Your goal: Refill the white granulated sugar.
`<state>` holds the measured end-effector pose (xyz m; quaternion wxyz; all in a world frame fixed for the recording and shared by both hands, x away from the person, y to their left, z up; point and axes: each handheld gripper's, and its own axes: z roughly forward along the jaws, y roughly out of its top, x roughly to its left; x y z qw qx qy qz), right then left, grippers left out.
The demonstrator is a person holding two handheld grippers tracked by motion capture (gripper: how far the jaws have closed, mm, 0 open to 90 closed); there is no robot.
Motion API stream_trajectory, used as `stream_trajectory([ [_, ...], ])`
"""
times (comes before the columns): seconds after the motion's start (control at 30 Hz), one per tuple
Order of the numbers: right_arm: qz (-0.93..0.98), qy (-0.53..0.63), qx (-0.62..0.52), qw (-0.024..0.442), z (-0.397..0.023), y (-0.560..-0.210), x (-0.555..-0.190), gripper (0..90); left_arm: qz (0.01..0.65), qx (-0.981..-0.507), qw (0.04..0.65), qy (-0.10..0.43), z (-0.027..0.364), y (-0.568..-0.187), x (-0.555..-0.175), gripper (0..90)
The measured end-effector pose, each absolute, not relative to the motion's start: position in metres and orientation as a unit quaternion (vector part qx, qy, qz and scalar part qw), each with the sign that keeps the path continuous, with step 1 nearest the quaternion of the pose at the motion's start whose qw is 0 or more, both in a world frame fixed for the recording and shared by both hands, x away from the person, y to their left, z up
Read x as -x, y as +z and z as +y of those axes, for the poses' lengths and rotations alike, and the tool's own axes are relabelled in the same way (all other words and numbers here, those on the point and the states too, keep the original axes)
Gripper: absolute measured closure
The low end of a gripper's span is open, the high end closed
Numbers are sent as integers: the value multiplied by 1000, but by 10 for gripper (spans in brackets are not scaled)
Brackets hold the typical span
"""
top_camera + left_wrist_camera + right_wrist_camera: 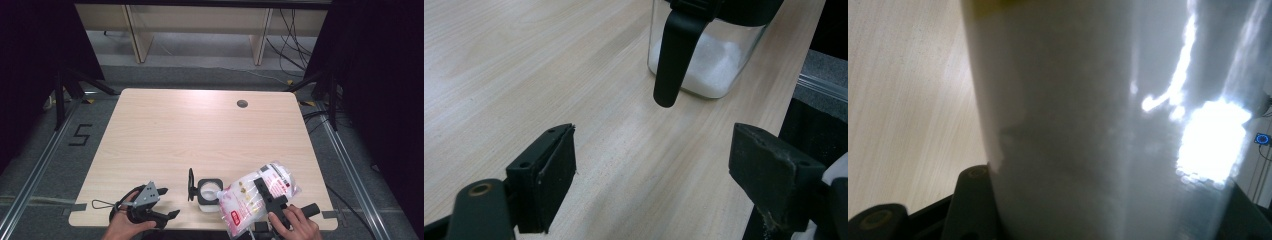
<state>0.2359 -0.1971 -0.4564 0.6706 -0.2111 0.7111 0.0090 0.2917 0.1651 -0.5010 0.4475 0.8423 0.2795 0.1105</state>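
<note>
Meanwhile, the right gripper had its jaws clamped on the bag of white granules, tilted with its lower end at the open glass jar. Just left of the jar, the left gripper rested near the table edge, its jaws apart around nothing.

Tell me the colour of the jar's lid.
Black: the lid stands flipped open beside the jar, clearest in the high view.
</note>
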Motion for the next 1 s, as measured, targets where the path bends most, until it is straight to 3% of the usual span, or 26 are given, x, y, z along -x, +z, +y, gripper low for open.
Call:
stream_trajectory([
  [1.0, 697, -1, 231, 678, -195, -453, -235, 483, 281, -840, 451, 108, 164, -501, -291, 185],
])
